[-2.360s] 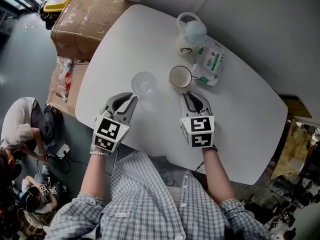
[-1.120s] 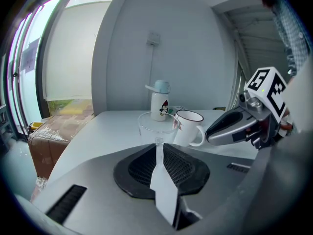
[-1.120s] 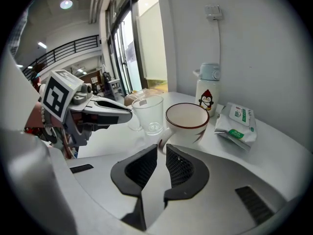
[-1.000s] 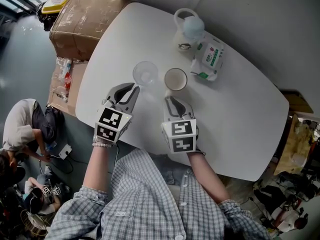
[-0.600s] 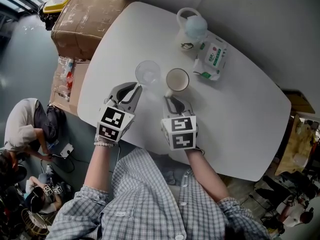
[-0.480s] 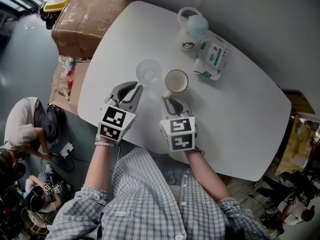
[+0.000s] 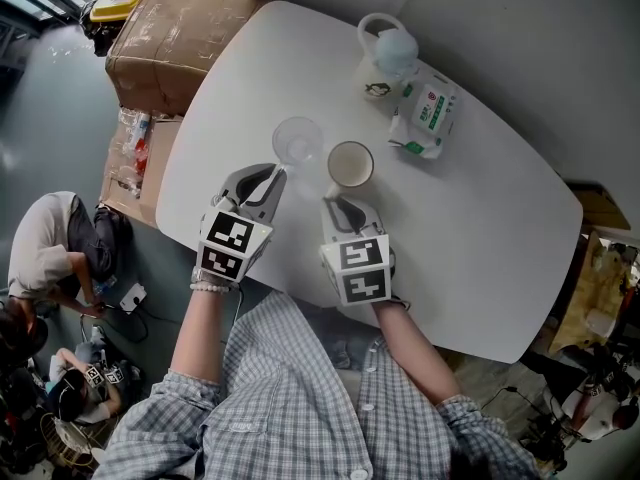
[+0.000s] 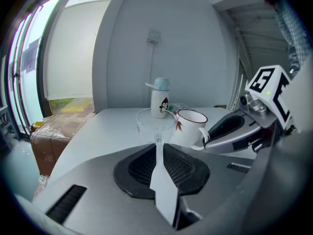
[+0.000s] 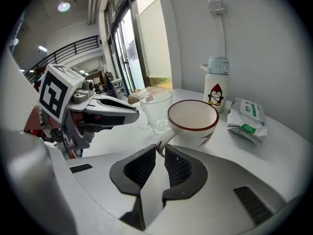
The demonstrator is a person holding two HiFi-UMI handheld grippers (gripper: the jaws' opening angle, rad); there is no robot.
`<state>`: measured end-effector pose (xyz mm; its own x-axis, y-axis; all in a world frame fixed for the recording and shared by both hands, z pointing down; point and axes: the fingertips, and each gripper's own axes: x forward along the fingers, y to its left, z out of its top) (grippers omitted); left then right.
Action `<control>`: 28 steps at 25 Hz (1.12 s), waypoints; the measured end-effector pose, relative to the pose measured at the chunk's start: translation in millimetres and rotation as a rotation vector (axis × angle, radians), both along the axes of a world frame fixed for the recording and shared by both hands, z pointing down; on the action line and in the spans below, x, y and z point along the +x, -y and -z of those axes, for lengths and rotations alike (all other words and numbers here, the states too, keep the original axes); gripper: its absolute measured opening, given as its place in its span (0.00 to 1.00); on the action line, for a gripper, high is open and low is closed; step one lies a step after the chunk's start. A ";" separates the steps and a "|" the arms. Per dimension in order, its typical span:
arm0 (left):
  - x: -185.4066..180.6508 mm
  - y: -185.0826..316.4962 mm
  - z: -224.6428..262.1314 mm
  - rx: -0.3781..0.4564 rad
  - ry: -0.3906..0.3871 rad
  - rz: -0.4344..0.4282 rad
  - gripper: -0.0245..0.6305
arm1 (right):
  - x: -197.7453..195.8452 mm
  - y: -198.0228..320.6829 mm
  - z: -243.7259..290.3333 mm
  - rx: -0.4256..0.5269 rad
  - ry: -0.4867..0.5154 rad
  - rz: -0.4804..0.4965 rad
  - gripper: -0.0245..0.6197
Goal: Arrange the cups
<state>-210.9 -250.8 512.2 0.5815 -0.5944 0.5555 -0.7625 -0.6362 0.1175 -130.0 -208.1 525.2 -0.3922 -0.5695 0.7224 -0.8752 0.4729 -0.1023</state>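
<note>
A clear glass cup (image 7: 297,140) stands on the white table (image 7: 480,228), with a white red-rimmed mug (image 7: 350,164) close on its right. My left gripper (image 7: 277,173) is shut on the glass cup's thin handle; in the left gripper view the glass cup (image 8: 155,123) sits just past the left gripper (image 8: 158,143). My right gripper (image 7: 330,200) is shut on the mug's handle. The right gripper view has the mug (image 9: 193,119) directly ahead of the right gripper (image 9: 160,151), the glass cup (image 9: 156,109) to its left. Both cups are upright.
A white penguin bottle (image 7: 385,63) and a tissue pack (image 7: 425,113) lie at the table's far side. A cardboard box (image 7: 165,33) stands past the table's left edge. A person (image 7: 40,258) sits on the floor at the left.
My right gripper has carried the mug leftwards by its handle, from beside the tissue pack to right next to the glass cup. The left gripper has barely moved.
</note>
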 end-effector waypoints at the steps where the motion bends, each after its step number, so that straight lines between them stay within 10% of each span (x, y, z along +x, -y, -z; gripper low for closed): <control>1: -0.9 -1.1 -2.1 -0.005 0.015 -0.004 0.11 | -0.2 0.1 0.0 0.002 -0.003 0.001 0.13; 28: -0.8 -34.2 52.1 0.076 -0.083 0.158 0.07 | 79.6 -19.1 75.7 0.236 0.010 -0.065 0.10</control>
